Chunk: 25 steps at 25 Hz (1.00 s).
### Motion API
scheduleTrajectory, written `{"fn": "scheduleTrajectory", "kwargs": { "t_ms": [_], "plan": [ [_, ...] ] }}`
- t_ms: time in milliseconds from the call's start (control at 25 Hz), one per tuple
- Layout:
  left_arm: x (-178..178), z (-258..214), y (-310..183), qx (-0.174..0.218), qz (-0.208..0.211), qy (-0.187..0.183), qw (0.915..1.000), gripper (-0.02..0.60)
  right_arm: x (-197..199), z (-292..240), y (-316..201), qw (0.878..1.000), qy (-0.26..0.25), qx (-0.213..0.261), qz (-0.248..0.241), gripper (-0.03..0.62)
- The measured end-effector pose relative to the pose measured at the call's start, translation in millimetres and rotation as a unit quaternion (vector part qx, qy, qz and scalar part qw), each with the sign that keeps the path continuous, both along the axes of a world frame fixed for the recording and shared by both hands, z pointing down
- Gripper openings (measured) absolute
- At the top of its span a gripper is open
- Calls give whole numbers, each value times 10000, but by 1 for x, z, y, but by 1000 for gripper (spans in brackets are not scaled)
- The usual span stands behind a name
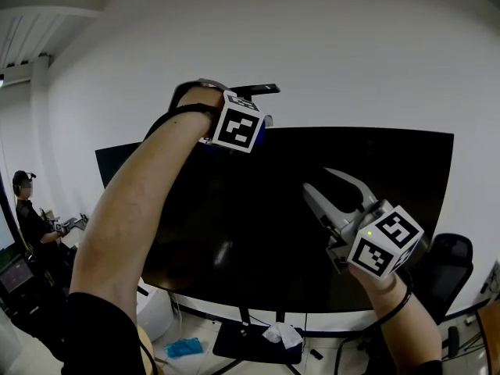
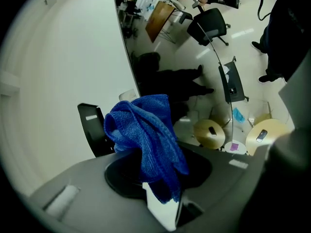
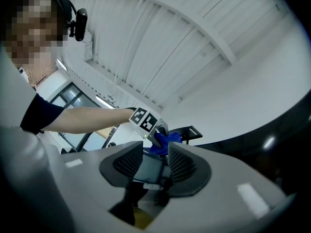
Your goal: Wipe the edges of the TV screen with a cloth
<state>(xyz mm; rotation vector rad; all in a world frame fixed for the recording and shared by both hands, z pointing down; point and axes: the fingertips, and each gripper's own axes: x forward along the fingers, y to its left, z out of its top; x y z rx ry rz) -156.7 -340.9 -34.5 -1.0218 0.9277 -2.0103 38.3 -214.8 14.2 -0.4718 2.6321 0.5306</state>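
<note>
A large black TV screen [image 1: 312,233] stands in front of a white wall. My left gripper [image 1: 259,131] is raised to the TV's top edge near its left end and is shut on a bunched blue cloth [image 2: 146,135]. In the head view only a bit of the cloth [image 1: 263,137] shows beside the marker cube. The cloth [image 3: 163,141] also shows in the right gripper view, at the screen's upper rim. My right gripper [image 1: 337,194] hangs in front of the screen's right half, pointing upward. Its jaws stand open with nothing between them [image 3: 155,155].
A person wearing a headset [image 1: 27,217] sits at the far left. A black office chair [image 1: 453,264] stands at the lower right. On the TV stand's base [image 1: 242,342] lies a white rag [image 1: 283,334], and a blue item [image 1: 184,348] lies on the floor.
</note>
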Motion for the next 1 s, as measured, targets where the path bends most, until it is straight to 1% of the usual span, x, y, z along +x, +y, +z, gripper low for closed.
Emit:
{"fn": "scheduleTrajectory", "kwargs": {
  "t_ms": [80, 160, 280, 360, 400, 480, 600, 680, 800, 920, 1000],
  "plan": [
    [21, 1, -5, -16, 15, -4, 10000, 115, 21, 2, -5, 10000, -4, -24, 42, 167],
    [30, 1, -7, -28, -107, 20, 9999, 117, 33, 3, -9, 9999, 14, -59, 87, 167],
    [44, -7, -9, -42, 86, 5, 10000, 117, 40, 0, -7, 9998, 49, -76, 155, 167],
    [46, -10, -5, -48, 68, 41, 10000, 117, 44, -2, -5, 9997, 85, -60, 225, 167],
    [53, -9, -6, -54, 74, 60, 9999, 117, 50, -1, -7, 9996, 84, -68, 251, 167],
    [82, -7, -13, -70, 169, 56, 9998, 117, 75, 1, -14, 9996, 40, -98, 277, 167],
    [122, -2, -24, -106, 104, -17, 9999, 117, 114, 7, -25, 9994, 12, -120, 326, 167],
    [140, -3, -28, -127, 144, -64, 9998, 117, 129, 9, -26, 9992, 36, -128, 373, 167],
    [157, -5, -28, -158, 70, -97, 9998, 117, 149, 10, -26, 9990, 42, -130, 431, 167],
    [191, -5, -34, -193, 338, -66, 9992, 117, 170, 10, -28, 9986, 7, -126, 505, 167],
    [209, -3, -37, -227, 364, -87, 9990, 117, 184, 11, -29, 9983, -27, -148, 561, 167]
  ]
}}
